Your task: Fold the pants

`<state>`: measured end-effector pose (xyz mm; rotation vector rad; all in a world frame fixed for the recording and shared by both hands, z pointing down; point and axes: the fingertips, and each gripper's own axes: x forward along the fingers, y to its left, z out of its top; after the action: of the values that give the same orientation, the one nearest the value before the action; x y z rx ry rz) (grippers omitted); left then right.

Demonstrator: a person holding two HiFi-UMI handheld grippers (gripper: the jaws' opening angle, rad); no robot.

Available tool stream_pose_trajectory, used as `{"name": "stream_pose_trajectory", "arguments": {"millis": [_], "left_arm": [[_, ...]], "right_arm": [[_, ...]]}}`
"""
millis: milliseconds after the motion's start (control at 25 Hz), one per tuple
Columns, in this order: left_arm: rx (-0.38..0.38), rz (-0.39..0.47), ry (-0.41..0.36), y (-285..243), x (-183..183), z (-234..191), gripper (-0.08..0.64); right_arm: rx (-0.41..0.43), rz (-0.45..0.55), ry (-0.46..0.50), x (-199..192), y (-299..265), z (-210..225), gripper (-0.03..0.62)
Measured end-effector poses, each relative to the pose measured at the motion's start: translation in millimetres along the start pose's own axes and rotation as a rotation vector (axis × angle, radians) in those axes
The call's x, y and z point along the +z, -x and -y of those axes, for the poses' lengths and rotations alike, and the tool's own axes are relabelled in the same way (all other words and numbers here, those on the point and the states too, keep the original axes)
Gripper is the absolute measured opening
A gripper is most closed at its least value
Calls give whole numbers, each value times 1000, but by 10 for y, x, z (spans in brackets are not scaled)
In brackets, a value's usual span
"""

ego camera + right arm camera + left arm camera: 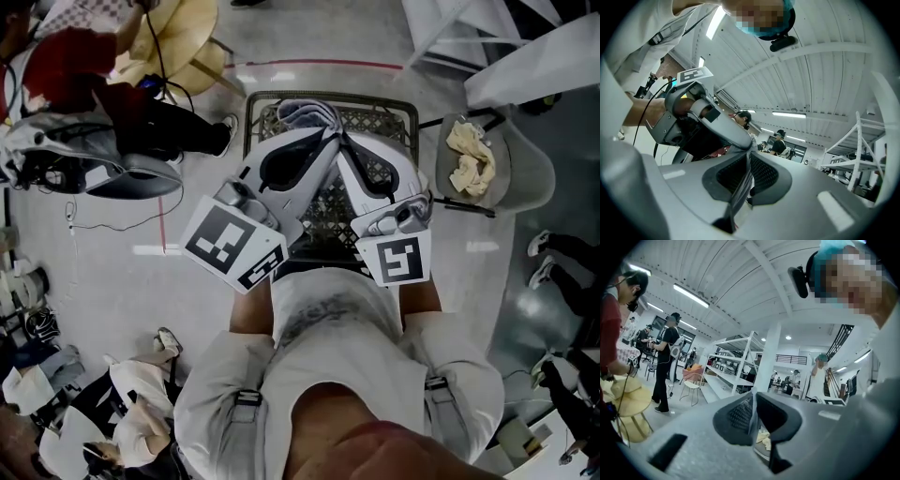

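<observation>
A black wire-mesh basket [380, 114] stands on the floor below the person. The pants [309, 112], a bluish-grey bundle, are bunched at its far rim, right where the two tools meet. The left gripper [316, 141] and right gripper [349, 150] are both held level and angled in toward each other, so their tips sit just beside one another on the cloth. In the left gripper view the fingers [738, 416] are closed on a thin pale fold of the fabric. In the right gripper view the fingers [761, 173] are likewise clamped on a narrow grey edge of it. The step in hand looks like taking hold of the garment so it can be lifted and spread. To do that well, both pinches should stay firm and catch more than a sliver of fabric, because a thin edge can slide out once the cloth's weight comes on. Lifting straight up before drawing the hands apart should keep the legs from snagging on the mesh. The hands then need to separate evenly and at one height so the fabric hangs flat rather than twisted. Which part of the pants each side holds cannot be told, so it is worth checking for matching corners before any fold is made.
</observation>
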<state>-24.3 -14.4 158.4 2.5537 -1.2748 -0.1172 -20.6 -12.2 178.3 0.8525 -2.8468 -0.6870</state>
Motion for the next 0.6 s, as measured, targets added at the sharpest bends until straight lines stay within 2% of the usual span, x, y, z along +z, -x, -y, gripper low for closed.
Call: {"name": "stream_pose_trajectory", "arguments": {"millis": [320, 600], "left_arm": [[-28, 31, 36, 34, 30, 22, 28], [11, 21, -6, 71, 36, -78, 28]], "right_arm": [[-8, 15, 25, 58, 37, -9, 48], [19, 32, 30, 105, 81, -89, 69]]}}
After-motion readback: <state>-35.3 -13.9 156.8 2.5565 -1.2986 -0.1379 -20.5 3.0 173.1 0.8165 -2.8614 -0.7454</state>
